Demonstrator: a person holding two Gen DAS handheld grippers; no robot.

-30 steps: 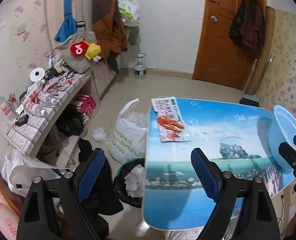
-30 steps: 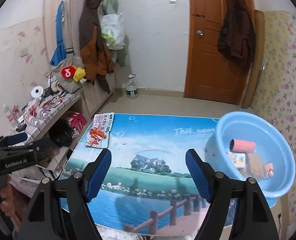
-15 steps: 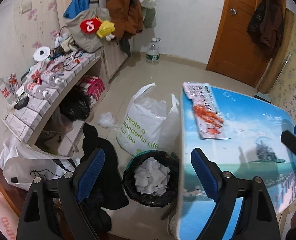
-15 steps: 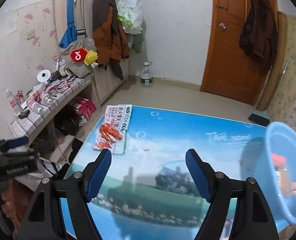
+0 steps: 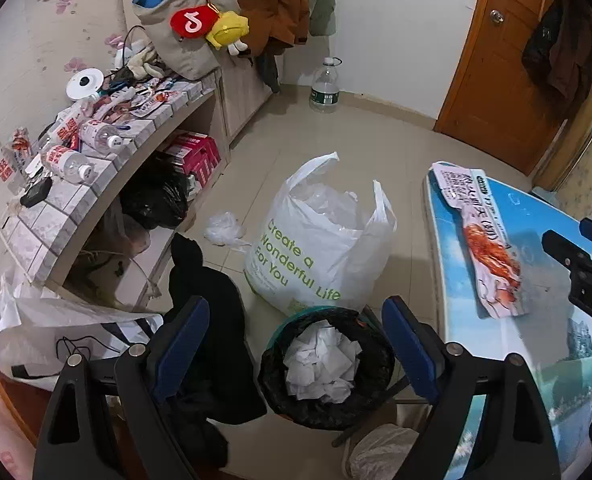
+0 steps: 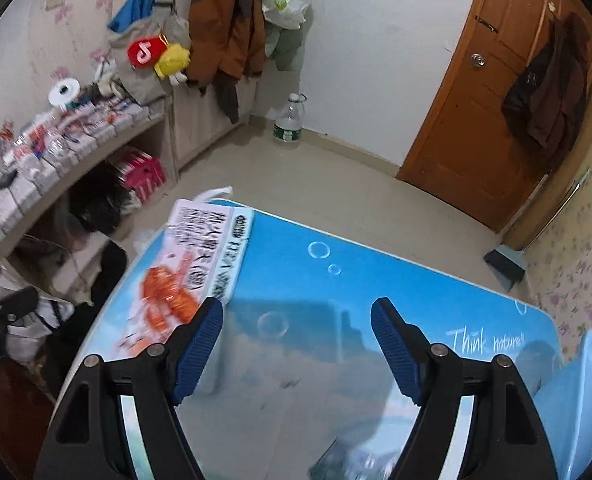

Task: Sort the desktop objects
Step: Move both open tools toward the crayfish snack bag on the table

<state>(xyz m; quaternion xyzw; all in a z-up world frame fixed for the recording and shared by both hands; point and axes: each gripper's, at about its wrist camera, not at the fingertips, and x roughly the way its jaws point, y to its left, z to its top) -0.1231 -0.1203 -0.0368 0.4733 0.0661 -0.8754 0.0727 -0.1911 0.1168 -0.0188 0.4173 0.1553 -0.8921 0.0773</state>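
Our left gripper (image 5: 293,338) hangs with its jaws spread wide and nothing between them, out over the floor beside the table (image 5: 536,344). Below it we see a black-lined trash bin (image 5: 326,366) holding crumpled white paper, and just behind the bin a white plastic bag (image 5: 316,240) with green lettering, its mouth open on more clear plastic inside. On the table's near edge lies the snack packet (image 5: 482,236), flat, printed with red crayfish; the tip of the other tool shows dark at the right of this view, above the tabletop. A shelf (image 5: 107,156) along the left wall carries bottles and small packets. From the right wrist camera, our right gripper (image 6: 298,322) is likewise wide open and empty, held above the blue picture-printed table (image 6: 376,280). The snack packet (image 6: 187,276) lies at the table's left corner, just beside the left finger pad. At the lower right edge we see the rim of a light-blue basin (image 6: 584,400); its contents are out of view here.
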